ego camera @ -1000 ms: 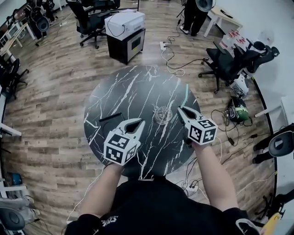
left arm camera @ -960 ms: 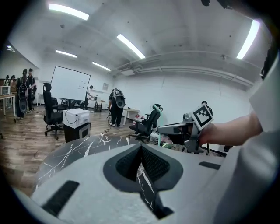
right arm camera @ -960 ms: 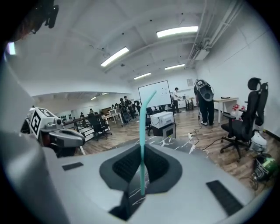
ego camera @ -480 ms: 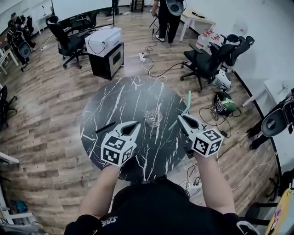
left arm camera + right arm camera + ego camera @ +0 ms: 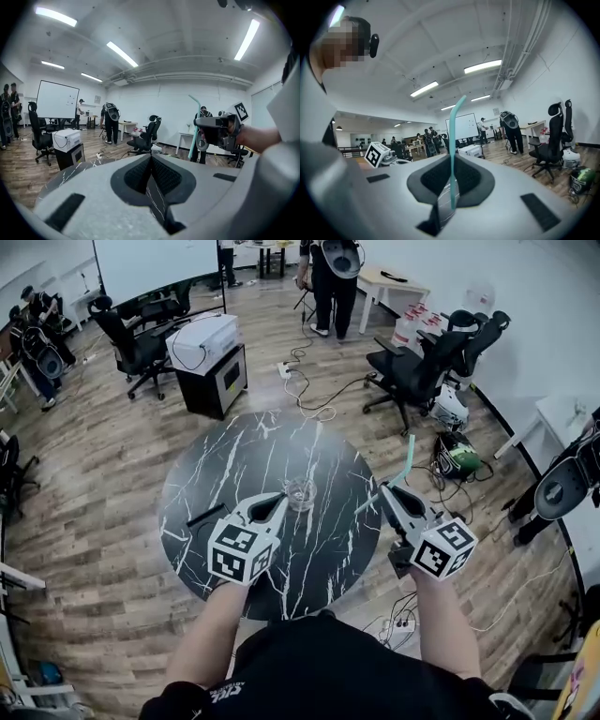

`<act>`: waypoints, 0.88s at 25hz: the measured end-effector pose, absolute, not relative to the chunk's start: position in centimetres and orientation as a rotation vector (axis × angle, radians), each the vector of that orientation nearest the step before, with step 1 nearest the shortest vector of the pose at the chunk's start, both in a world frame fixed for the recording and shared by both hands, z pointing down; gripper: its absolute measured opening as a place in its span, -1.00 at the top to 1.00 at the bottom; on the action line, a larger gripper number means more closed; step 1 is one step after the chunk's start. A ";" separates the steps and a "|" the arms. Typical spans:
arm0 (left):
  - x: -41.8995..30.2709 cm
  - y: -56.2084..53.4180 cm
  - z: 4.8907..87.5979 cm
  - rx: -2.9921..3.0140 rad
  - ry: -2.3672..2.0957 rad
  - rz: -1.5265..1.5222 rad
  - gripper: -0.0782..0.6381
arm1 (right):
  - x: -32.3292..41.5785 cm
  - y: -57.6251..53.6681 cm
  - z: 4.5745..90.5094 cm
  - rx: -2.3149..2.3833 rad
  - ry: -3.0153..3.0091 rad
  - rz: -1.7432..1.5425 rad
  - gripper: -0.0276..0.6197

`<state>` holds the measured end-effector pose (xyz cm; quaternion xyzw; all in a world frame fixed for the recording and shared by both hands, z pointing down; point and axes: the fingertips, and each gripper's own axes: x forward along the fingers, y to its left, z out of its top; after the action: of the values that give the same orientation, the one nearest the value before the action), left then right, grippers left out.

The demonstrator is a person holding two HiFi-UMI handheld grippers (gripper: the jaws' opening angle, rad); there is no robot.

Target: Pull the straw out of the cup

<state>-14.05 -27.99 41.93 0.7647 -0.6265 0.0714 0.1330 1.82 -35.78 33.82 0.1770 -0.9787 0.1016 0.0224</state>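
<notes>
Our right gripper (image 5: pixel 386 493) pinches the straw (image 5: pixel 406 457) in its jaws, clear of the cup (image 5: pixel 300 493) and out past the right rim of the desk (image 5: pixel 225 460). The straw stands near upright, bent tip uppermost, lower end just below the jaws. Our right forearm reaches forward, with the gripper about level. Our left gripper (image 5: pixel 278 502) hovers just beside the cup, jaws pressed together and empty.

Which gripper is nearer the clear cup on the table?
Left. The left gripper hovers beside the clear glass cup; the right gripper holds the teal straw farther off.
</notes>
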 end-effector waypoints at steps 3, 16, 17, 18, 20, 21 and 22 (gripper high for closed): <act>-13.4 -28.4 41.3 2.220 -1.838 0.220 0.75 | 4.0 -36.1 33.6 0.572 -3.062 0.363 0.84; -16.0 -28.7 39.9 2.158 -1.945 0.229 0.75 | 5.7 -37.4 34.6 0.649 -3.020 0.203 0.85; -16.1 -28.7 39.7 2.160 -1.951 0.231 0.75 | 5.5 -37.4 34.5 0.644 -3.021 0.189 0.85; -16.3 -28.8 39.6 2.162 -1.957 0.233 0.75 | 5.3 -37.4 34.3 0.639 -3.023 0.178 0.85; -16.5 -29.0 39.2 2.166 -1.967 0.238 0.75 | 5.0 -37.4 33.9 0.624 -3.029 0.162 0.85; -16.5 -29.0 38.9 2.166 -1.973 0.239 0.75 | 4.8 -37.3 33.7 0.615 -3.031 0.156 0.85; -16.6 -29.0 38.7 2.166 -1.978 0.239 0.75 | 4.6 -37.2 33.6 0.605 -3.032 0.152 0.85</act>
<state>-16.58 -28.96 38.71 0.7325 -0.6687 0.0807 0.0991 4.61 -37.16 33.58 0.1955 -0.9792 0.0492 0.0228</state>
